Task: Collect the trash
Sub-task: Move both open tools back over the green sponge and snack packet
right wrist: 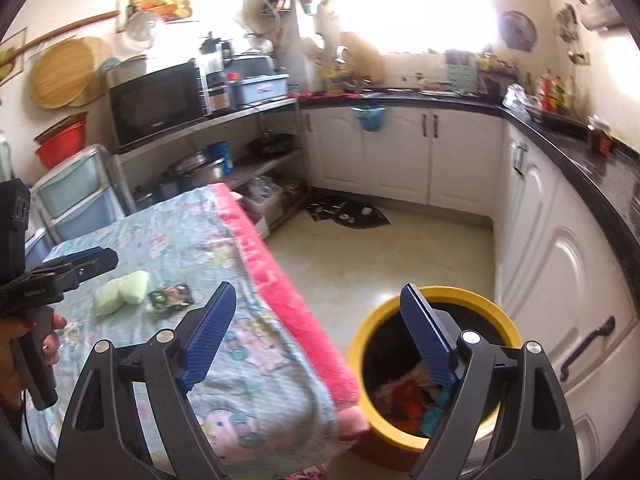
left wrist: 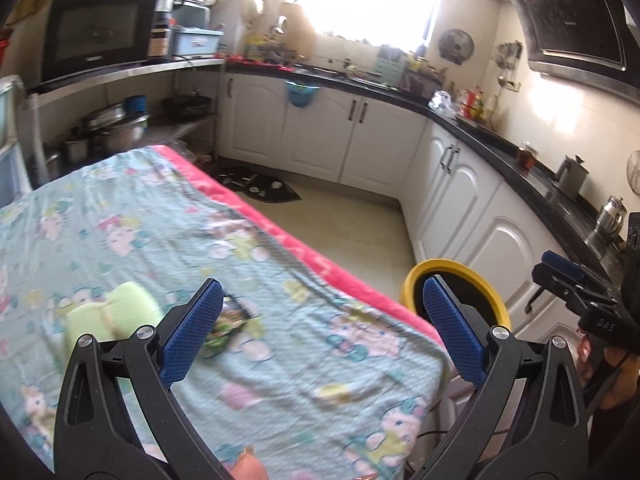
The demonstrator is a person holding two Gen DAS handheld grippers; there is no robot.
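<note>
A green snack wrapper and a pale green sponge lie on the table's patterned cloth; both show in the right wrist view too, wrapper, sponge. A yellow-rimmed bin holding several scraps stands on the floor by the table's corner; its rim shows in the left wrist view. My left gripper is open and empty above the cloth, the wrapper just by its left finger. My right gripper is open and empty, between table edge and bin.
White cabinets with a black counter wrap the right and far sides. A dark mat lies on the floor. Shelves with pots and a microwave stand behind the table. Plastic drawers stand at the left.
</note>
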